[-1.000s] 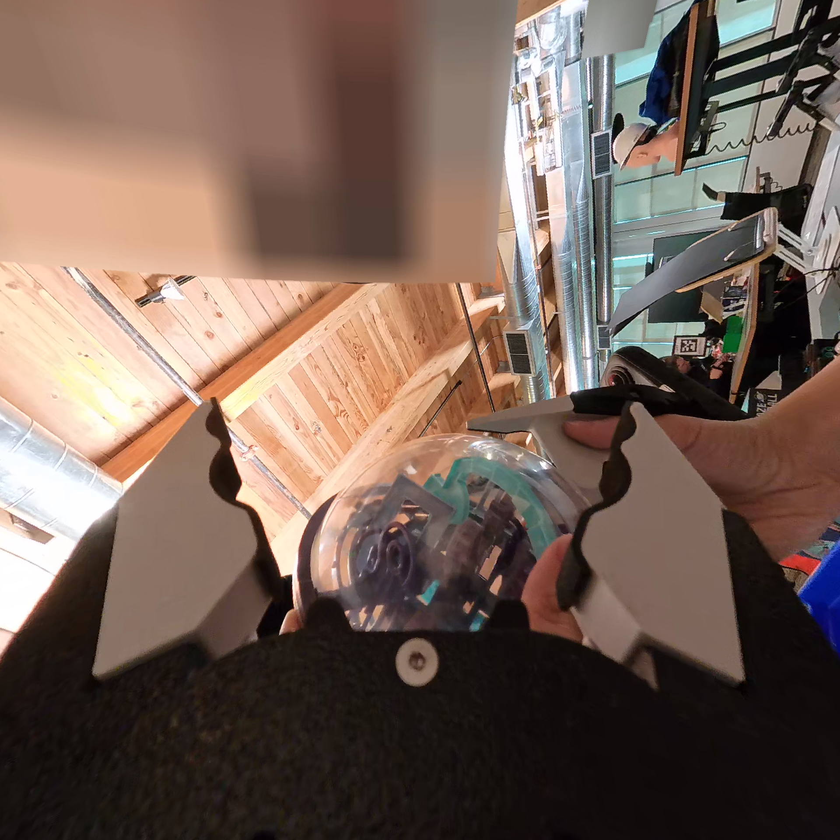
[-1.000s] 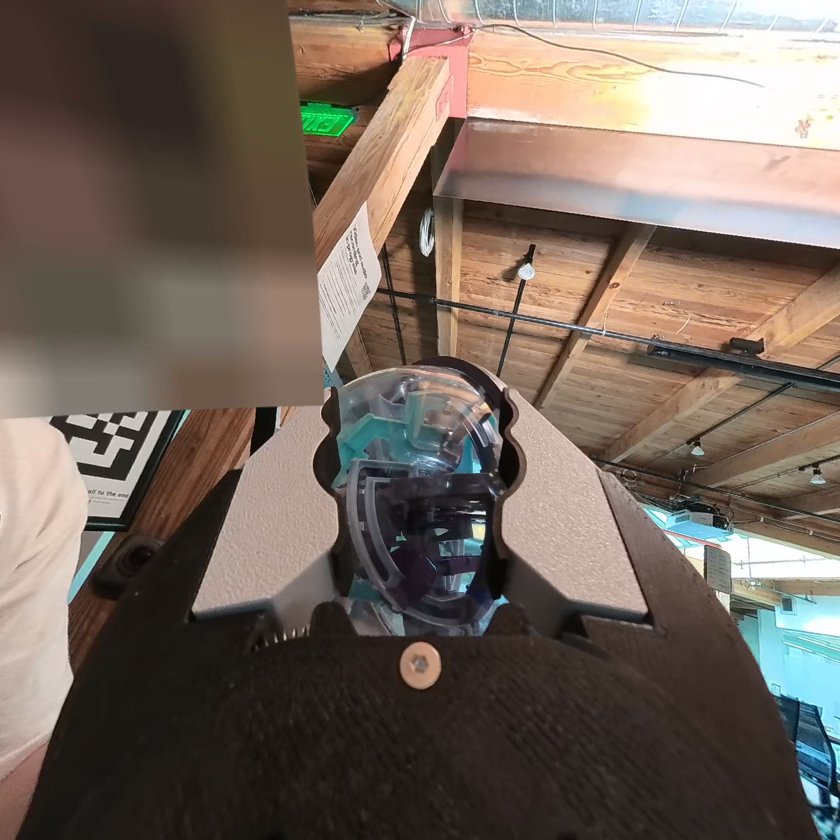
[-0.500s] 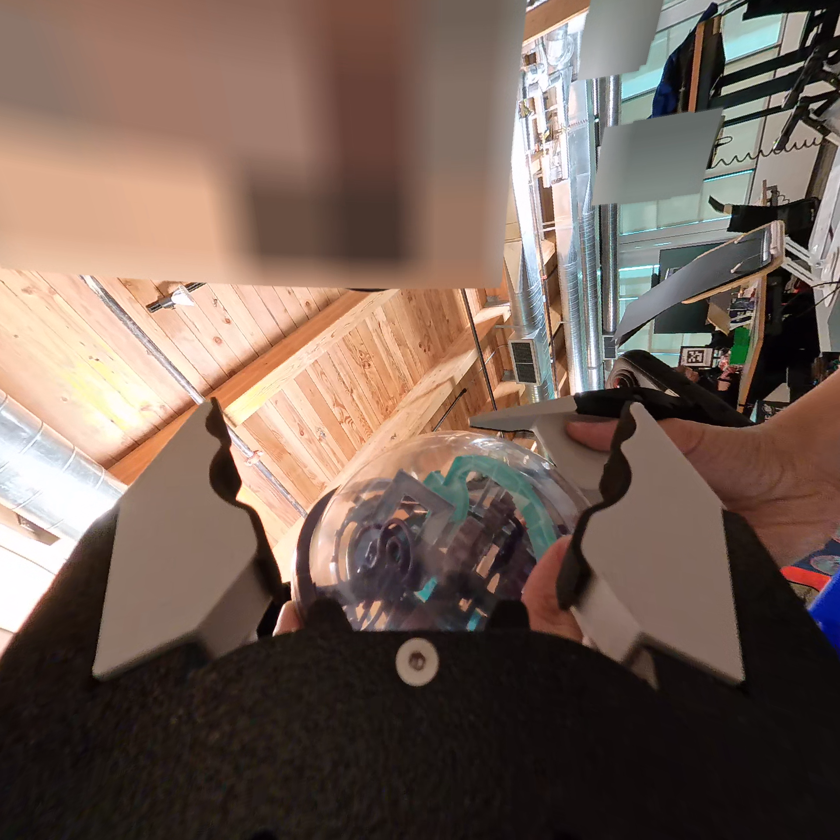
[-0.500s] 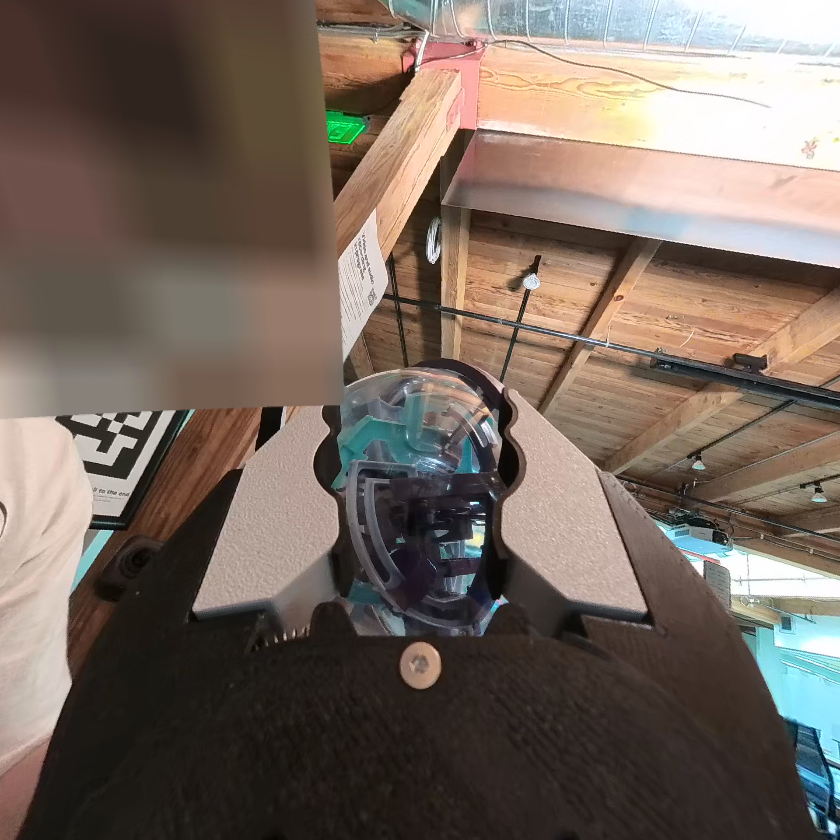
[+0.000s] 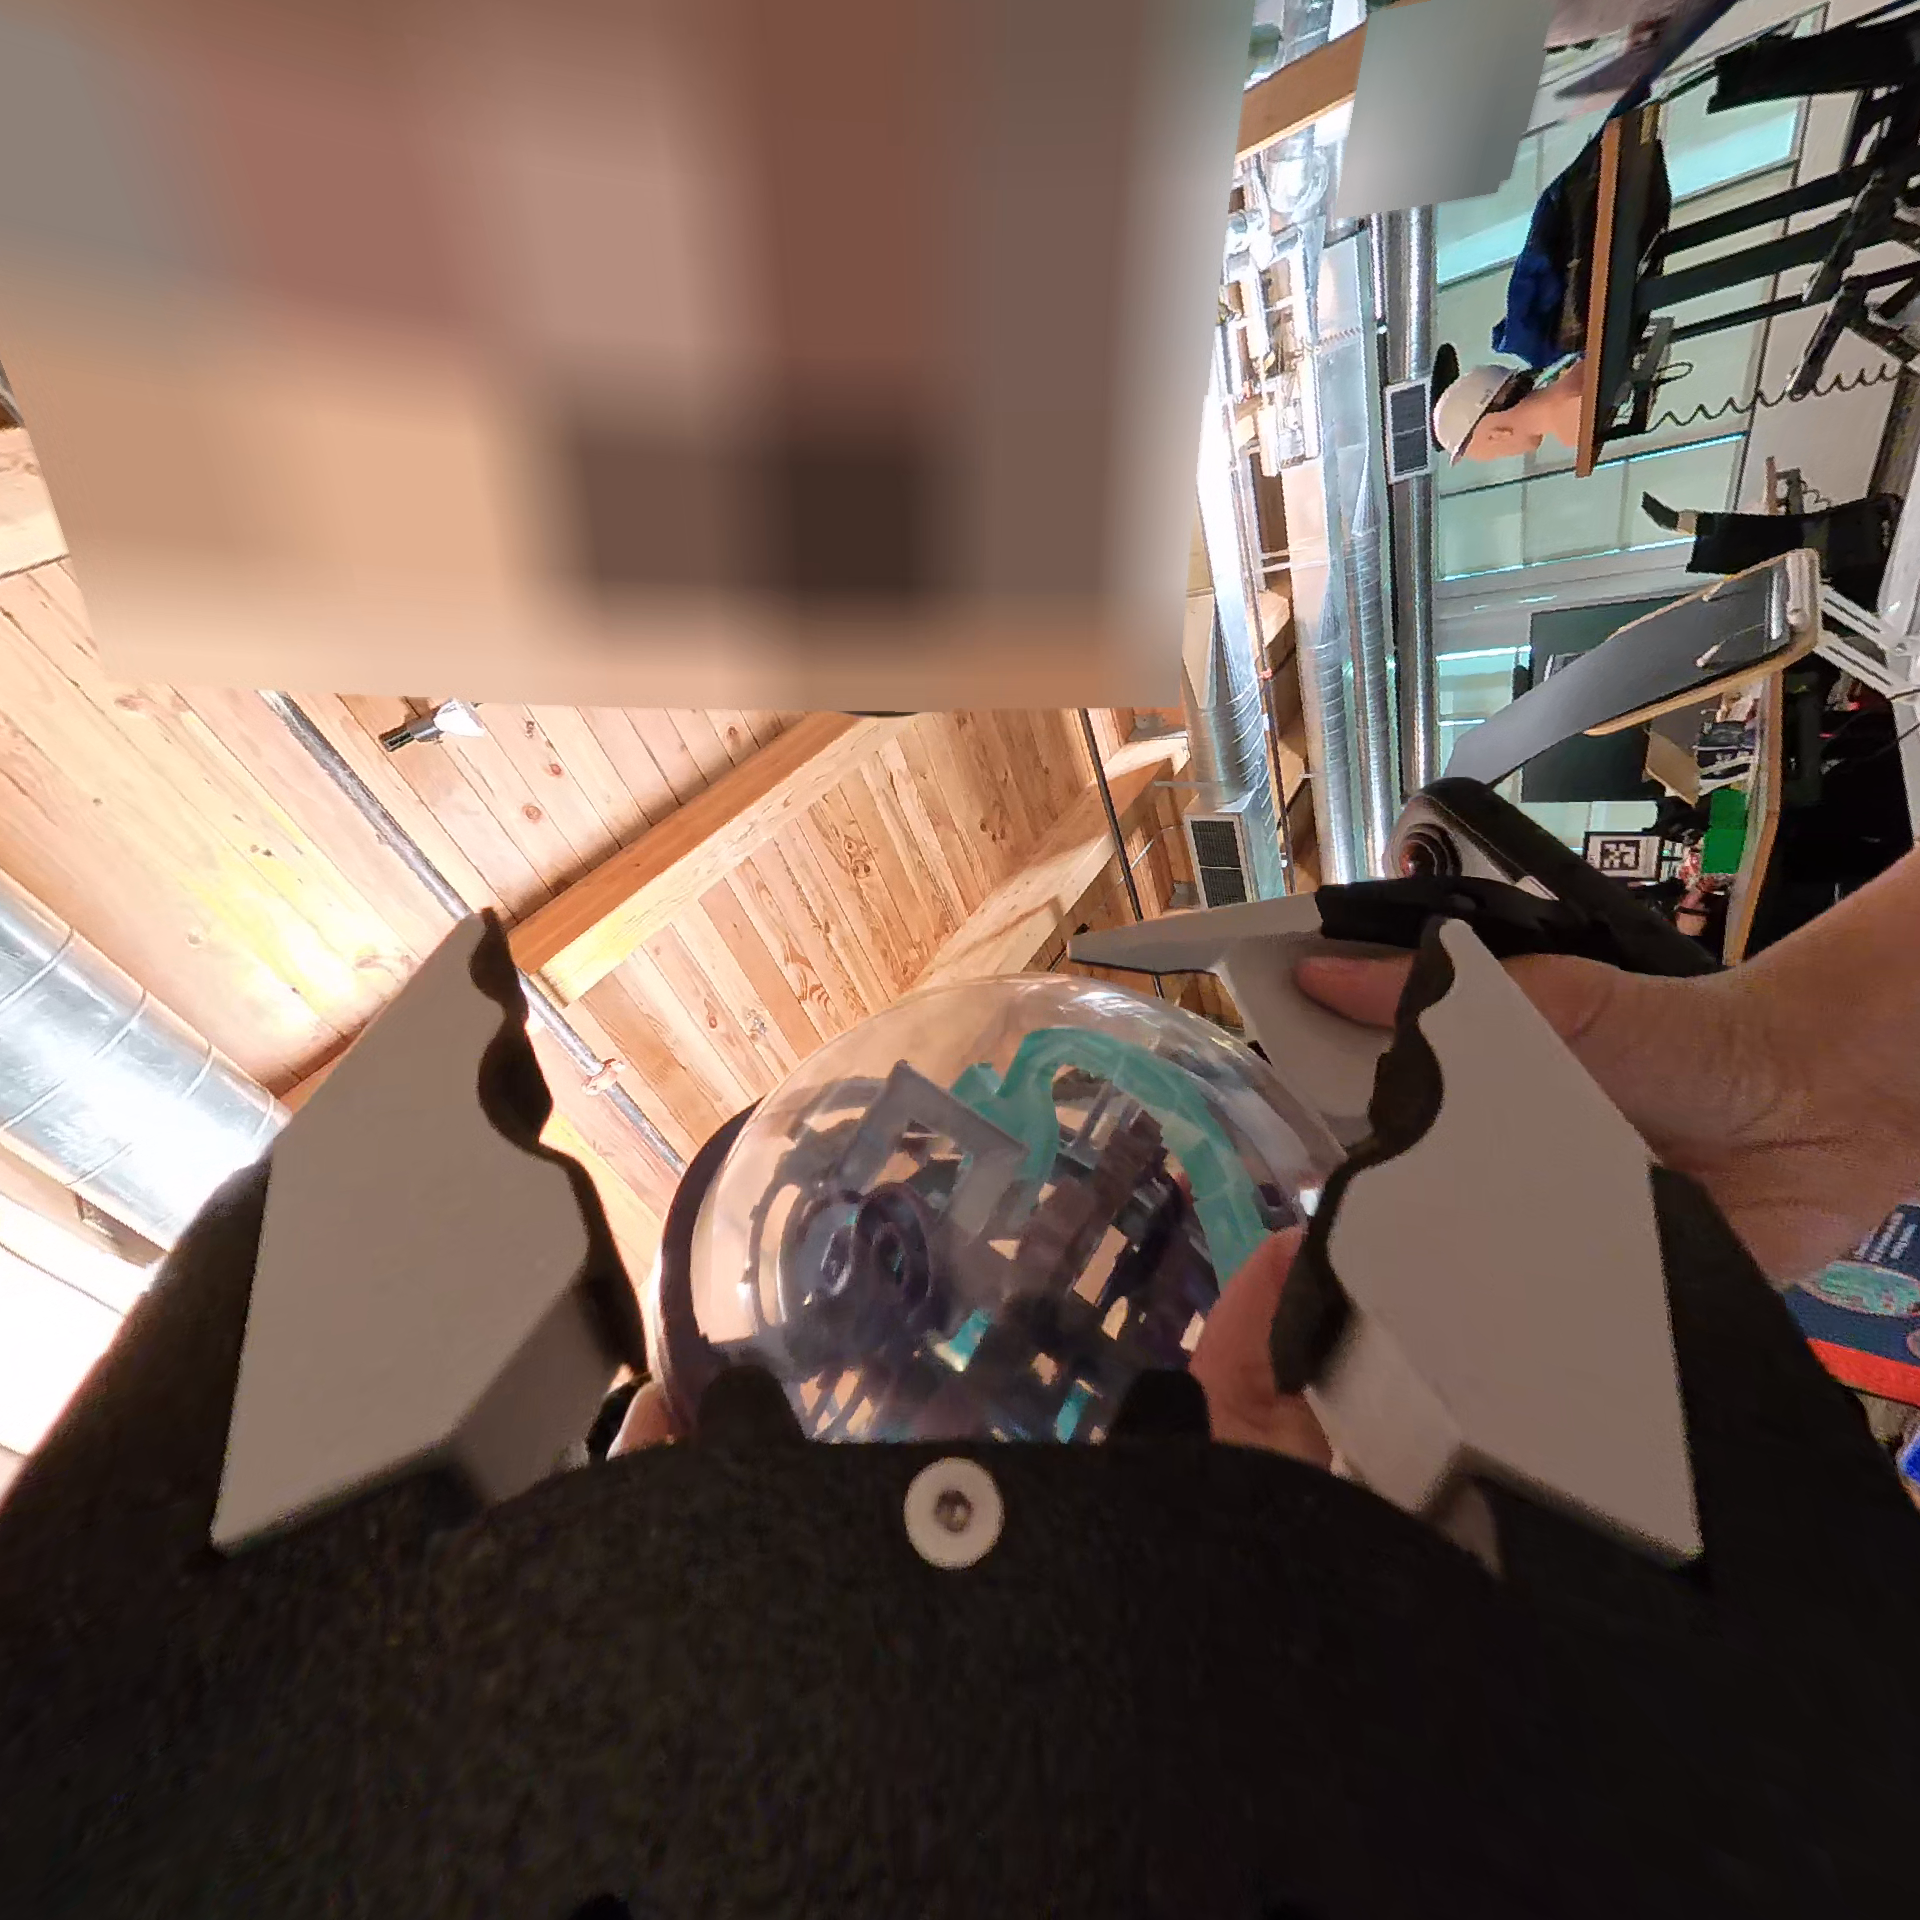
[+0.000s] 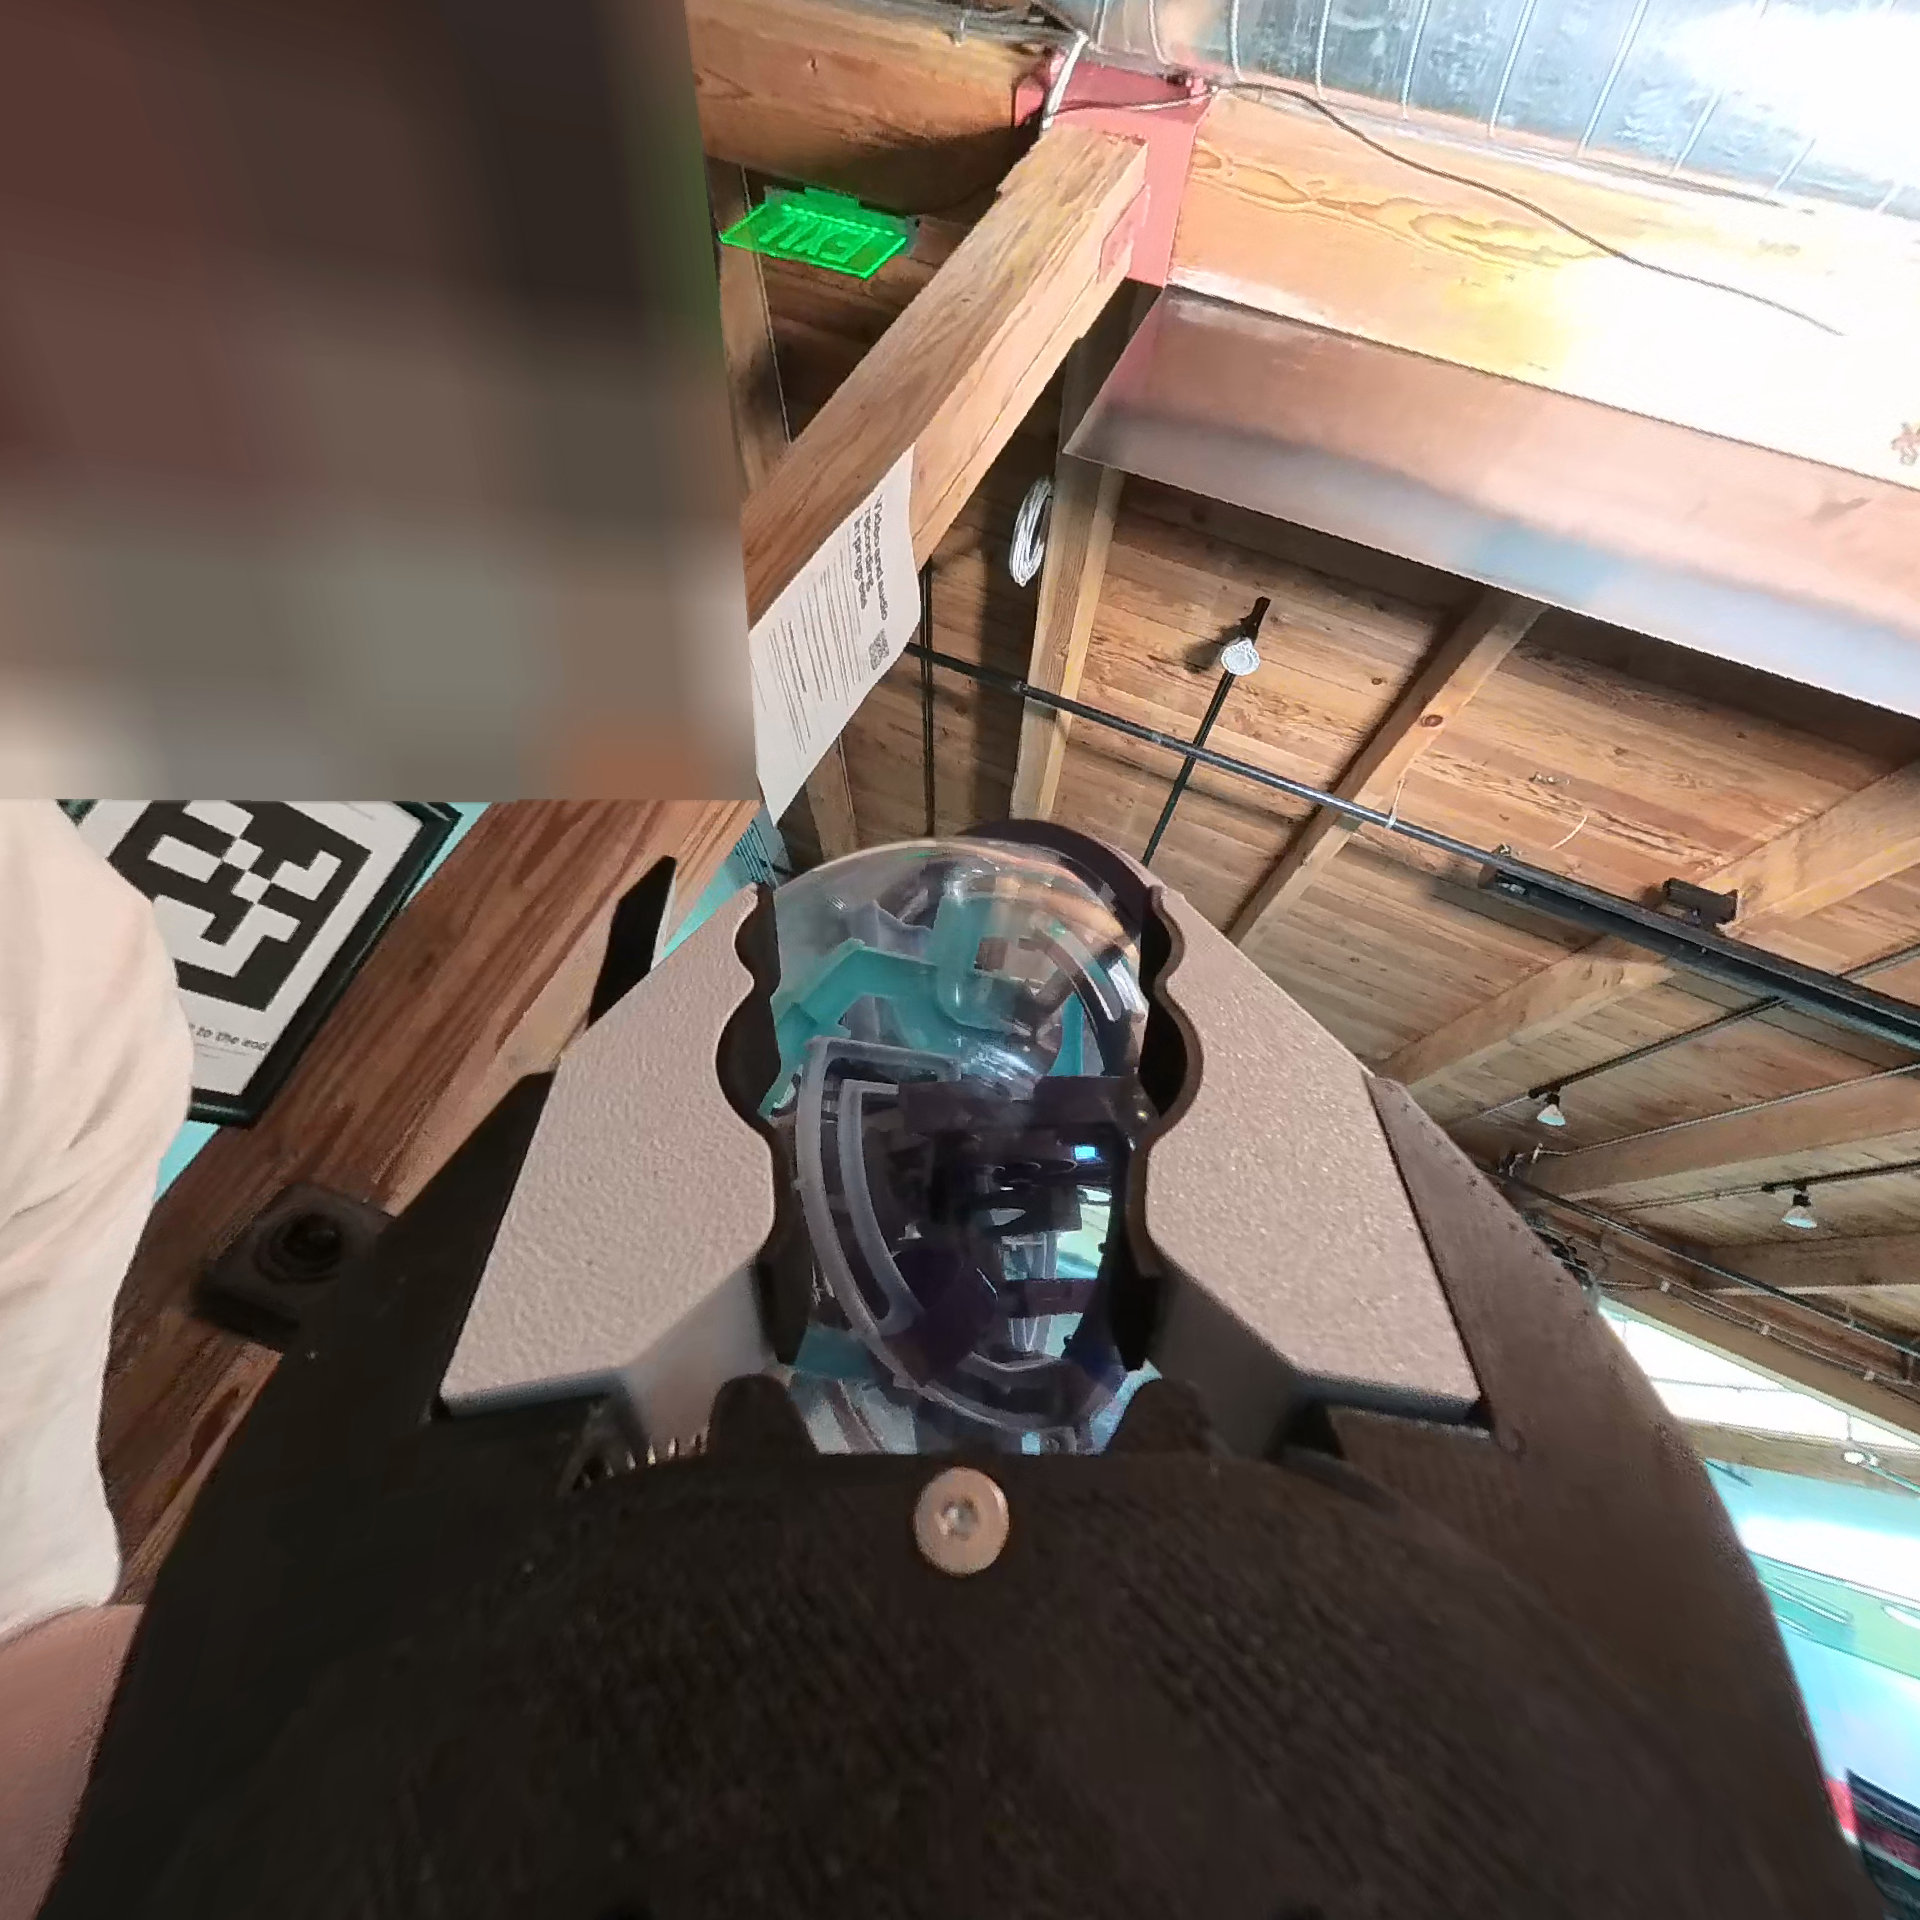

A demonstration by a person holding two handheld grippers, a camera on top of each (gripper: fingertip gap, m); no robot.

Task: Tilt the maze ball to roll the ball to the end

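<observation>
- Jaws of the right gripper clamped on the maze ball, dark wavy pads pressed against the clear shell on both sides.
- Jaws of the left gripper spread wide, pads clear of the maze ball sitting low between them; nothing gripped on that side.
- Maze ball raised up in the air, both cameras pointed towards the ceiling; no desk visible in either view.
- Bare hand wrapped round the right gripper's grey finger, with more fingers touching the shell's lower right edge.
- Shell: smooth, hard, see-through plastic, probably slippery against the pads and liable to crack or scuff under a hard squeeze; likely light, being hollow.
- Inside: teal and grey tracks, thin and rigid-looking; small rolling ball not made out in either view.
- Best hold, judging by shape: across the widest part, pads opposite each other, as the right gripper has it; a grip off-centre likely to squirt the sphere out.
- Slow, small tilts advisable, since a jolt could knock the ball off its track.
- Overhead: wooden plank ceiling with heavy beams, silver ducting, a green lit sign, a paper notice on a beam.
- Farther off: glass walls and other workstations.
</observation>
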